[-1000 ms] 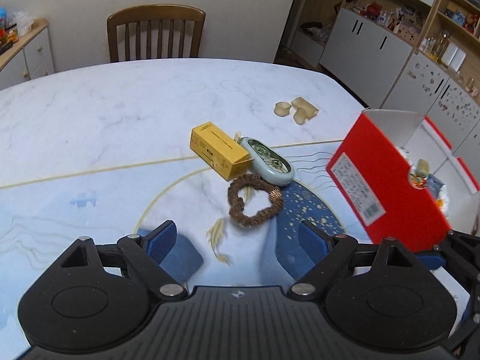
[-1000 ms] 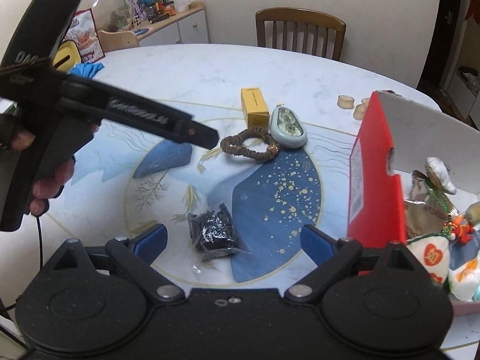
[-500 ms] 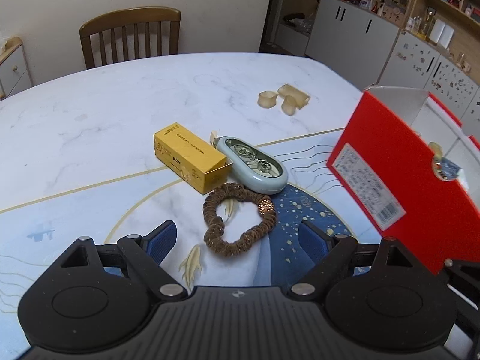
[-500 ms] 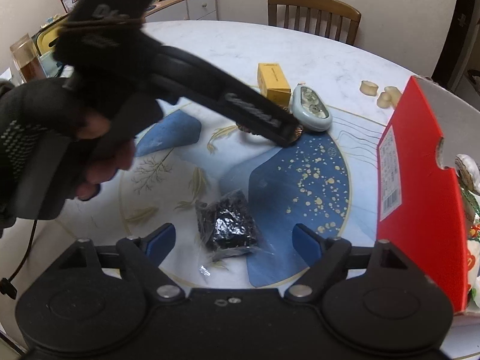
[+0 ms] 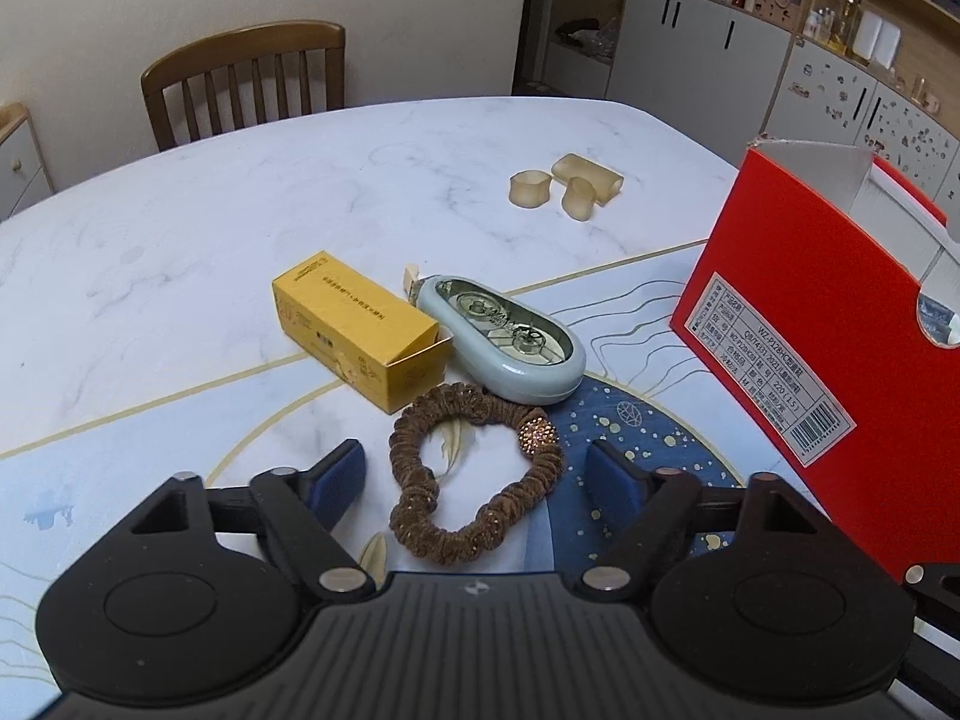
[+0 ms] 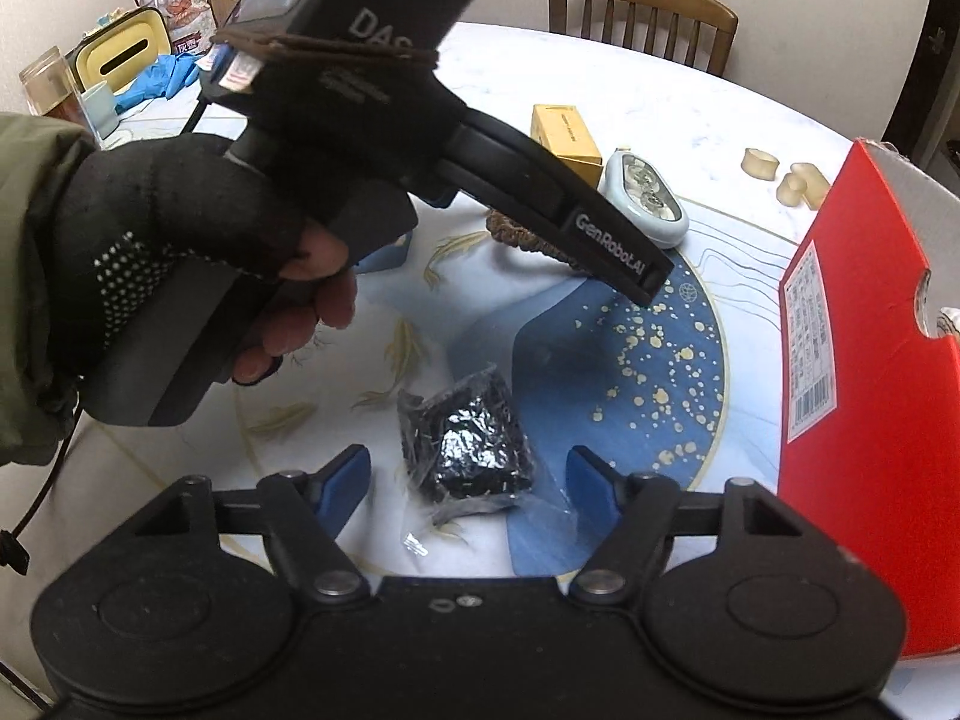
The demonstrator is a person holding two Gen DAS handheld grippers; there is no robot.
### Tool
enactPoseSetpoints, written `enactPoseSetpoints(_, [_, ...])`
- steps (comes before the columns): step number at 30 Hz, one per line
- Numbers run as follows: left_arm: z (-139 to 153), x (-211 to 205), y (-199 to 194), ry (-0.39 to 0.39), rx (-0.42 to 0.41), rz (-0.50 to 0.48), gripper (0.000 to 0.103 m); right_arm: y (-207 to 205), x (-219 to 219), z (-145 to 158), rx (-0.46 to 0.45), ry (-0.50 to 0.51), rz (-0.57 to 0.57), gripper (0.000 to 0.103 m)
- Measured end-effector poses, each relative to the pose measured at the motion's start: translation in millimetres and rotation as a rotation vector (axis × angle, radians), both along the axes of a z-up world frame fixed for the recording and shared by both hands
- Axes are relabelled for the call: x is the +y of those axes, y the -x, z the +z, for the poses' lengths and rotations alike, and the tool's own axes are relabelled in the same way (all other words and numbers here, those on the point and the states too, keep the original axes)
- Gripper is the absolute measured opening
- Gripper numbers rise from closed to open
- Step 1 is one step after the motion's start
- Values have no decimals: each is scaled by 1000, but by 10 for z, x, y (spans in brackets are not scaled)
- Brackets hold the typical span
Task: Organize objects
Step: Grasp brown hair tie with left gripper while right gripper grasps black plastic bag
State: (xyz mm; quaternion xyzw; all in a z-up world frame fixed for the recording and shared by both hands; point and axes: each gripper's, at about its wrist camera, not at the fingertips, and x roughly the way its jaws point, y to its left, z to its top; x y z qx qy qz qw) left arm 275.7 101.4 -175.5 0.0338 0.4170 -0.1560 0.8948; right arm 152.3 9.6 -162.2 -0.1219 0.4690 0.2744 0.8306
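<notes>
Left gripper over brown scrunchie, jaws closing, pads not yet on it, nothing gripped. Right gripper likewise closing around black wrapped bundle, still clear. Step, by my read: double pick-up. Yellow box at 11 o'clock past scrunchie, tape dispenser at 12. Red box at 2 o'clock. Next: finish squeeze, lift, carry there.
</notes>
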Motion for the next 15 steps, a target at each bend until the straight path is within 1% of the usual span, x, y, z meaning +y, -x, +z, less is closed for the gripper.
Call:
enactPoseSetpoints(1, [1,-8,2,-4,-5,-2,73,-3,4,-5,0,2,2,68])
enactPoseSetpoints(3, [7,-19,7,-9,-14,-7,61,-11,14,-16,-2,8,6,63])
enactPoseSetpoints(5, [11,-23,10,-9,-18,-18,55,-14,24,-27,-3,13,11,60])
enactPoseSetpoints(7, [15,-21,23,-12,-24,-24,46,-18,29,-38,-2,16,15,56])
enactPoseSetpoints(8, [16,-23,29,-16,-28,-28,39,-17,33,-39,-7,18,17,52])
enactPoseSetpoints(9, [15,-24,36,-16,-28,-33,34,-13,38,-42,-10,19,18,49])
enactPoseSetpoints(11, [18,-25,46,-18,-28,-41,30,-13,40,-43,-11,16,19,46])
enactPoseSetpoints(12, [20,-26,54,-23,-29,-42,25,-16,41,-43,-10,14,18,44])
enactPoseSetpoints(13, [21,-23,60,-22,-28,-42,23,-15,40,-43,-10,12,17,43])
enactPoseSetpoints(15, [27,-5,74,-15,-21,-37,21,-32,29,-41,-8,5,17,37])
